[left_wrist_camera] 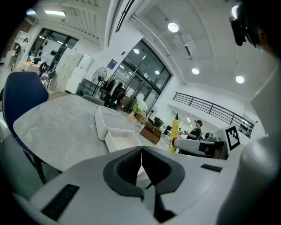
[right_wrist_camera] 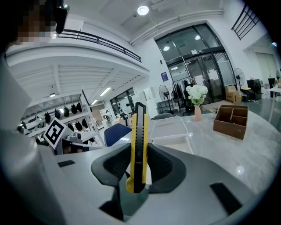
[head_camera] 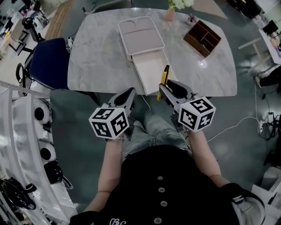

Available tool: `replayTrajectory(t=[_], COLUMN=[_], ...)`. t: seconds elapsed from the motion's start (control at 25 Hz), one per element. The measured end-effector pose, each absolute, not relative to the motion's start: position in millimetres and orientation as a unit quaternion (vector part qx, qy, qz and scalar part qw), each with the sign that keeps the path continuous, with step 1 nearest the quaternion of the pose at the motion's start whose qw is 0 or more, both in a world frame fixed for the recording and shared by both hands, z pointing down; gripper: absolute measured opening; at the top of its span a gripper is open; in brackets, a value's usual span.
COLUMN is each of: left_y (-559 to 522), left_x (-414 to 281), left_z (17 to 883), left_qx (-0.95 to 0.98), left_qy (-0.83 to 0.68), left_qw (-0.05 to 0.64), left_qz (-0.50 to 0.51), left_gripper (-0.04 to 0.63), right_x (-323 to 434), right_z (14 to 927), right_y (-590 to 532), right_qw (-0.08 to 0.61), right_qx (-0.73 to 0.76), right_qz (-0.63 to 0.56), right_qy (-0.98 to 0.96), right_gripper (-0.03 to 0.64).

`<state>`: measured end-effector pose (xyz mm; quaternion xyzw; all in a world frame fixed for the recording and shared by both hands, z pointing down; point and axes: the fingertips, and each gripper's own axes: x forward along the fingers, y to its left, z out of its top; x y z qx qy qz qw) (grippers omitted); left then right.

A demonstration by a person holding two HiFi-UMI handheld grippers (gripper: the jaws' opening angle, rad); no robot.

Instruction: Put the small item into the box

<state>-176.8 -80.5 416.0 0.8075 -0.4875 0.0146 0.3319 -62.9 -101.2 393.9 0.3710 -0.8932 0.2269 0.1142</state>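
Note:
My right gripper (head_camera: 163,88) (right_wrist_camera: 139,165) is shut on a yellow and black utility knife (head_camera: 163,81) (right_wrist_camera: 138,145), which stands upright between the pads. It hovers at the near edge of the marble table (head_camera: 101,57), just right of the open white box (head_camera: 150,70) (right_wrist_camera: 175,139). The box's lid (head_camera: 140,36) lies flat behind it. My left gripper (head_camera: 127,97) (left_wrist_camera: 141,165) is shut with nothing between its pads, short of the table's near edge. The knife (left_wrist_camera: 174,132) also shows in the left gripper view, to the right.
A brown wooden organiser (head_camera: 202,37) (right_wrist_camera: 232,117) sits at the table's far right, with a pink vase of flowers (head_camera: 170,12) (right_wrist_camera: 197,105) behind the box. A blue chair (head_camera: 50,63) stands at the table's left. A white cable (head_camera: 232,125) lies on the floor, right.

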Motion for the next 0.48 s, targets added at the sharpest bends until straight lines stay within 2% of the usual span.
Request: replayTrajectory(t=[0.48], left_y=[-91], left_x=[-183], left_z=[439], left_qx=[0.792], left_qy=[-0.492], left_qw=[0.361], left_qz=[0.008], left_gripper=[0.018], right_x=[-67], right_z=[413], right_y=[-111], right_qw=[0.145], right_qx=[0.360], right_qz=[0.238], right_qy=[-0.890], right_gripper=[0.120])
